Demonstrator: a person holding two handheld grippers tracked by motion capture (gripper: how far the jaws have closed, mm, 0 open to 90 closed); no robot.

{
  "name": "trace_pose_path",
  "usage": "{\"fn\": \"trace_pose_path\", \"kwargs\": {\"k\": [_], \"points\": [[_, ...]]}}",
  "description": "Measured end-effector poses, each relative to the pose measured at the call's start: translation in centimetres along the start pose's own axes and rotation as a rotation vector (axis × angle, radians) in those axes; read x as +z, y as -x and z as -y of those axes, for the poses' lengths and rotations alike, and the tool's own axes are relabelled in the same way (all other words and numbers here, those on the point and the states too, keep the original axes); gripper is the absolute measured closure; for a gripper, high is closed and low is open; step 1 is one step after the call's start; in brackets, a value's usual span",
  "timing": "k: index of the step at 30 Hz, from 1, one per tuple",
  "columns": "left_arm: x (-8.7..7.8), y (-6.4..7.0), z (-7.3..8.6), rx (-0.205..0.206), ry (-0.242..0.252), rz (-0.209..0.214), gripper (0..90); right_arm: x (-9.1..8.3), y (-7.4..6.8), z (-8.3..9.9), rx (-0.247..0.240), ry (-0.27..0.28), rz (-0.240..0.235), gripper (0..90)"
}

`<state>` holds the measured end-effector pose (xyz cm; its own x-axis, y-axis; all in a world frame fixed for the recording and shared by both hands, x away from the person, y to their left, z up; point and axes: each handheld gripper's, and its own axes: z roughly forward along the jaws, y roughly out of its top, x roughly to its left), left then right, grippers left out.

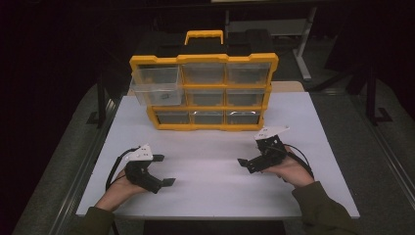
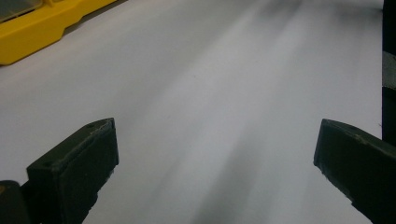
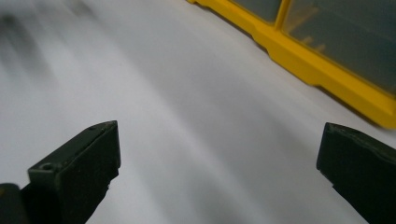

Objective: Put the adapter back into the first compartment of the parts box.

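Drawer (image 1: 155,84) pulled out of organizer (image 1: 203,93), seen from above.

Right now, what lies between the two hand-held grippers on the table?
Nothing: in the high view, the stretch of white table between the left hand-held gripper and the right hand-held gripper is bare. The yellow organizer stands farther back.

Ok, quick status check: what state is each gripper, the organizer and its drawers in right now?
Left gripper: open, empty, low over the table.
Right gripper: open, empty, near the table.
Yellow organizer: upright, handle up.
Top-left drawer: pulled out.
Other drawers: pushed in.
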<state>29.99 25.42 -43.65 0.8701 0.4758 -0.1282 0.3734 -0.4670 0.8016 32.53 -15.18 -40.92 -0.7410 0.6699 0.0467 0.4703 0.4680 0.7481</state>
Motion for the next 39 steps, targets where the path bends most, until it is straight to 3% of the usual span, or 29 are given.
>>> {"fn": "trace_pose_path", "kwargs": {"k": [21,32,39], "points": [[0.1,0.1,0.0,0.007,-0.005,-0.001,0.0,-2.4,0.8,6.2,0.069,0.081,-0.019,0.0],[0.2,0.2,0.1,0.009,-0.002,-0.002,0.0,-2.6,0.8,7.6,0.067,0.060,-0.025,0.0],[0.4,0.2,0.5,0.015,-0.025,-0.013,0.0,-2.5,0.8,7.6,0.059,0.064,-0.030,0.0]]}}
